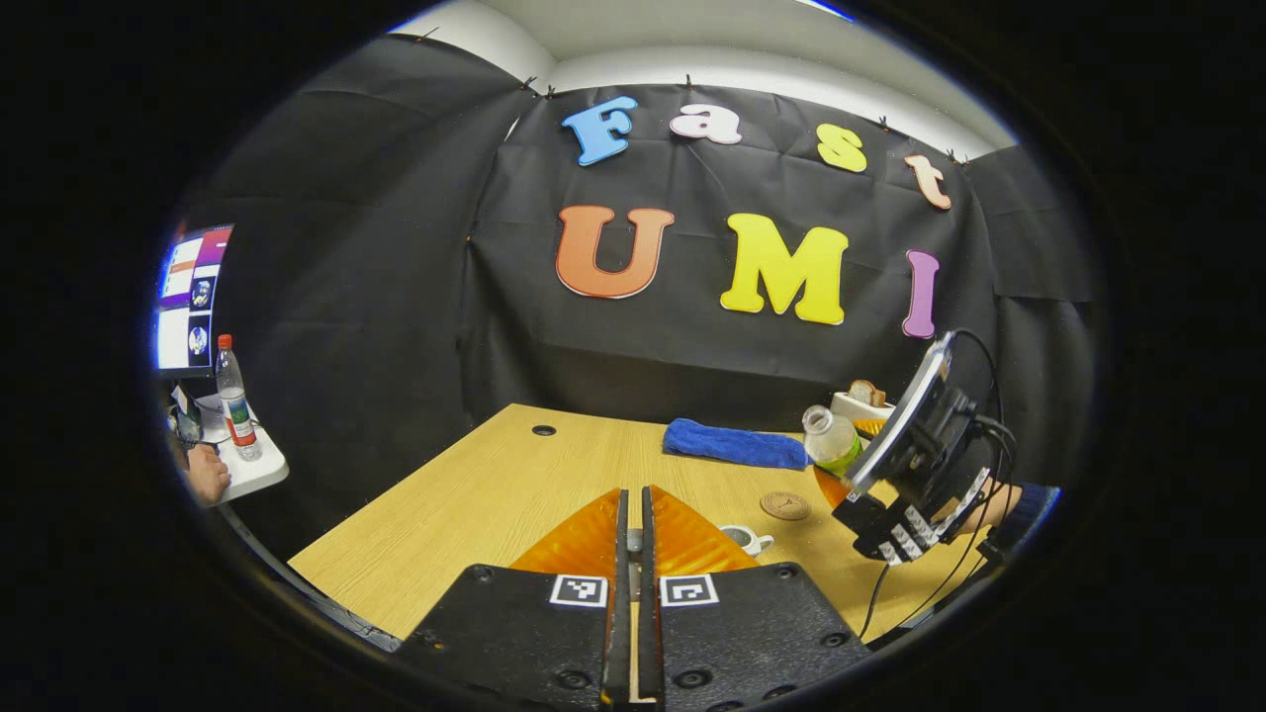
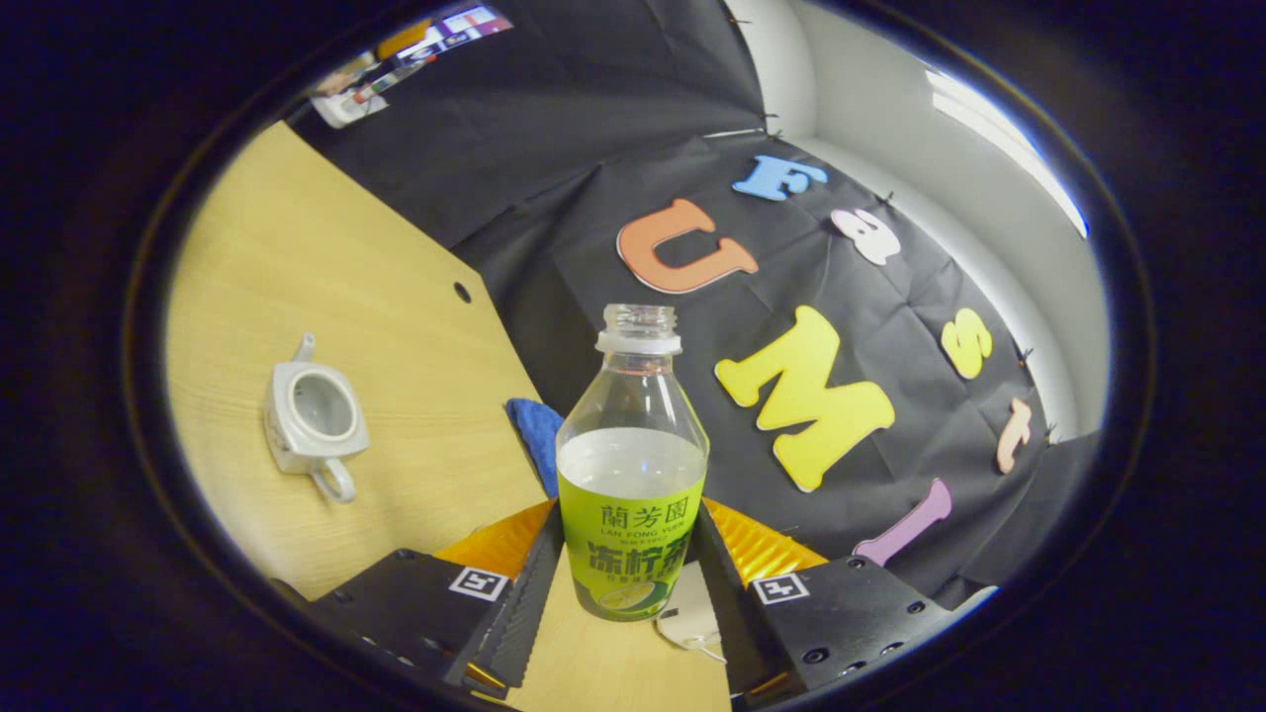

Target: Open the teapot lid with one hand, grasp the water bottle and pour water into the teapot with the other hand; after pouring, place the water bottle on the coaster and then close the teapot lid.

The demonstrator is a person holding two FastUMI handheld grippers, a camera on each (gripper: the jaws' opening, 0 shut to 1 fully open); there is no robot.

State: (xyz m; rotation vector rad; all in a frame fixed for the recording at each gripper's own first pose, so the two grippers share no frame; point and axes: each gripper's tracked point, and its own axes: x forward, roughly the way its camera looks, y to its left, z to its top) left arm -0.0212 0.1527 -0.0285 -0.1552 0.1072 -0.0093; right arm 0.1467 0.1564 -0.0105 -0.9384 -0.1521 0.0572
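My right gripper (image 2: 630, 514) is shut on the water bottle (image 2: 633, 465), which has no cap, a green label and clear water up to its shoulder. In the left gripper view the bottle (image 1: 829, 438) hangs tilted above the table, mouth up and to the left, beside a hand holding the right gripper (image 1: 853, 487). The white teapot (image 2: 315, 415) stands on the table without its lid, and the left gripper view has the teapot (image 1: 744, 539) just right of my fingers. My left gripper (image 1: 633, 494) is shut; a small pale piece of the lid shows between its fingers. A round brown coaster (image 1: 785, 505) lies past the teapot.
A blue cloth (image 1: 734, 443) lies at the back of the wooden table (image 1: 475, 494), with a white dish of bread (image 1: 862, 399) to its right. At far left a small white side table (image 1: 259, 467) holds a capped bottle (image 1: 235, 400), below a monitor (image 1: 190, 297).
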